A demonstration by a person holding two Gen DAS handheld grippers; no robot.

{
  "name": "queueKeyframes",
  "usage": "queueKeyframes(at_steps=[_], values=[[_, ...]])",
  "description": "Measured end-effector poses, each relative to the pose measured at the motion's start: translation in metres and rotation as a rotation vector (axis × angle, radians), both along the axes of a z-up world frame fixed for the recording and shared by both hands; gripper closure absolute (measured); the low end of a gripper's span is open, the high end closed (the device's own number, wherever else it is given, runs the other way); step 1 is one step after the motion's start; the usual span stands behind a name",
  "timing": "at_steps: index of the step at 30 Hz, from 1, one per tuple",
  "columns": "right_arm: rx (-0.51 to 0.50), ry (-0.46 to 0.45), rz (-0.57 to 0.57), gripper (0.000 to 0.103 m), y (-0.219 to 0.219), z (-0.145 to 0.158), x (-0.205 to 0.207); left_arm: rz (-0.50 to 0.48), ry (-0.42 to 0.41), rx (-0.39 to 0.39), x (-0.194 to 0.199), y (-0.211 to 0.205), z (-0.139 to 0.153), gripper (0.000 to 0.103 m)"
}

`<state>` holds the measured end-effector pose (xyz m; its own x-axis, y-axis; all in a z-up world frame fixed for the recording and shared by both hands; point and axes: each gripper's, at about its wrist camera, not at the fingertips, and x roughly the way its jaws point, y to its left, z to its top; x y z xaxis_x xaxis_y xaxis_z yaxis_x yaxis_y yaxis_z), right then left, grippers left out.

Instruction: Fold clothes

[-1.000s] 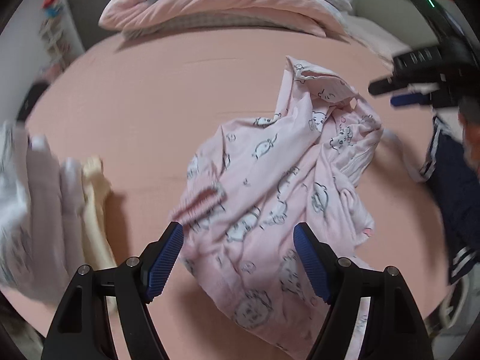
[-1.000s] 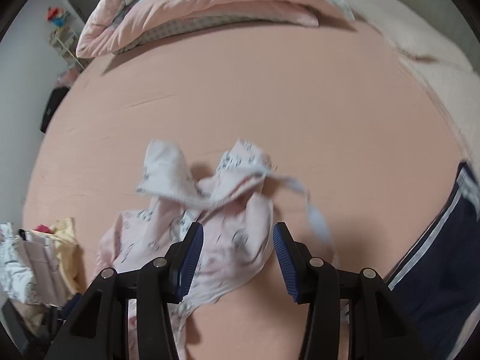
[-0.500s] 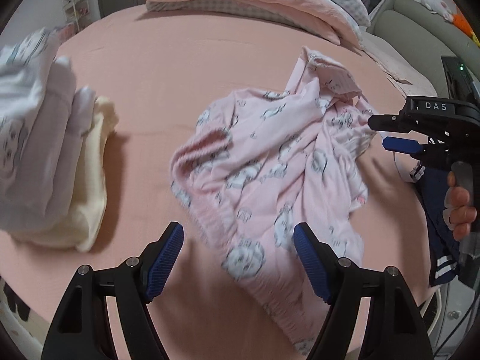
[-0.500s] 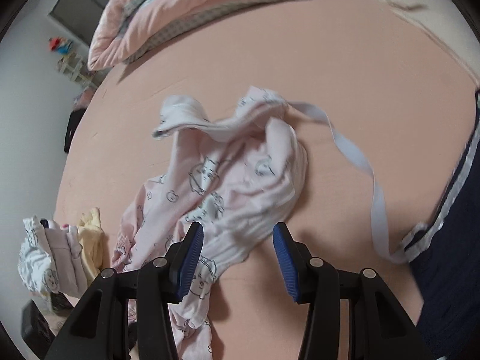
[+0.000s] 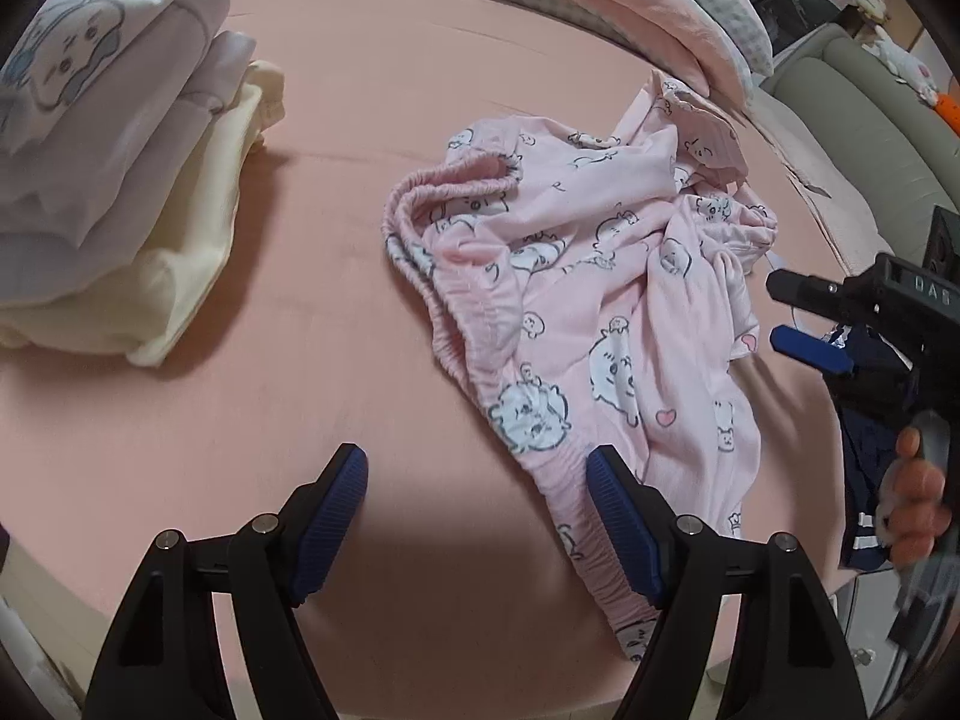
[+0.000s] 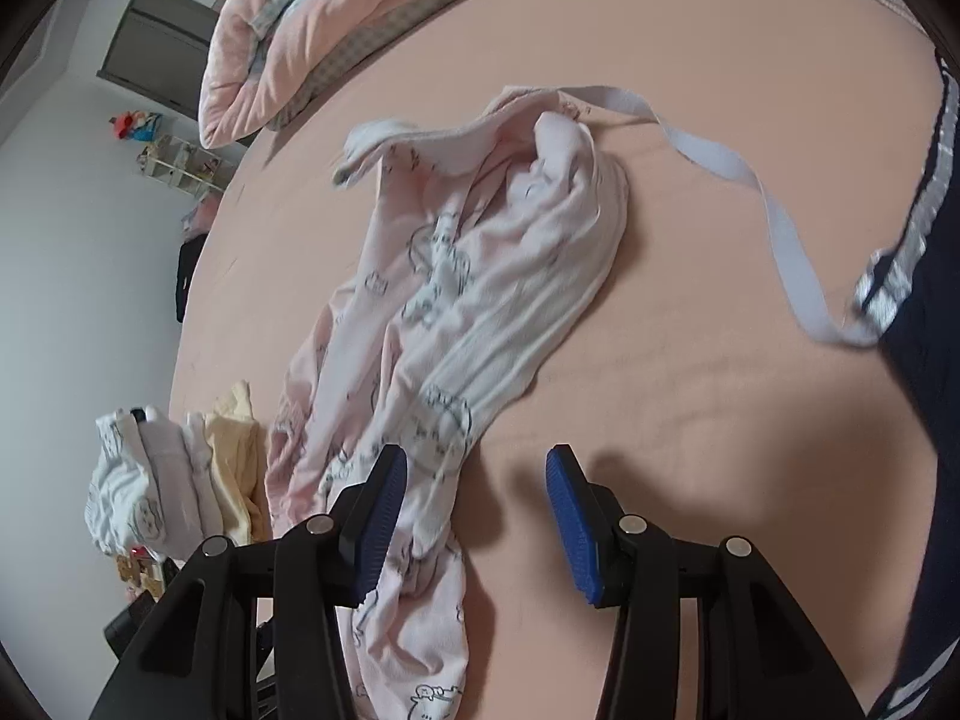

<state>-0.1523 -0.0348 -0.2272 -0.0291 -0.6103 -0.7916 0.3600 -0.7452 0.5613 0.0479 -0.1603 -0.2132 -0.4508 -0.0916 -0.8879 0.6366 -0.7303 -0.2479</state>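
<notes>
You have a folded stack (image 5: 114, 192) done at the left of the frame; the pink pyjama trousers (image 5: 588, 324) lie crumpled mid-bed, unfolded. Your left hand-held gripper (image 5: 477, 516) and right hand-held gripper (image 6: 477, 516) both stand apart, empty. The bed (image 5: 372, 114) offers bare sheet between stack and trousers; its near edge runs close below.

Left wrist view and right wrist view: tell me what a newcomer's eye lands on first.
A crumpled pale pink cartoon-print pyjama garment sprawls mid-bed on the salmon-pink bedsheet. Left of it in the left wrist view sits a folded stack of white, lilac and cream clothes. The open left gripper hovers at its elasticated hem; the open right gripper hovers at its other end.
</notes>
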Motion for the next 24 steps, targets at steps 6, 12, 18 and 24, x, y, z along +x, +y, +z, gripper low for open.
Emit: queueKeyframes(at_steps=[6,12,18,24], values=[[-0.008,-0.055,-0.002,0.055,-0.012,-0.013,0.013,-0.007,0.005,0.041,0.007,0.010,0.002,0.028],[-0.111,-0.203,-0.033,0.055,-0.019,-0.029,0.015,-0.001,-0.028,0.046,0.004,0.019,-0.001,0.028],[-0.163,-0.229,-0.027,0.055,-0.028,-0.031,0.018,0.014,-0.017,0.127,0.001,0.020,-0.005,0.013],[-0.095,-0.179,-0.001,0.055,-0.028,-0.030,0.023,-0.047,-0.025,0.056,-0.006,0.036,-0.010,0.000]])
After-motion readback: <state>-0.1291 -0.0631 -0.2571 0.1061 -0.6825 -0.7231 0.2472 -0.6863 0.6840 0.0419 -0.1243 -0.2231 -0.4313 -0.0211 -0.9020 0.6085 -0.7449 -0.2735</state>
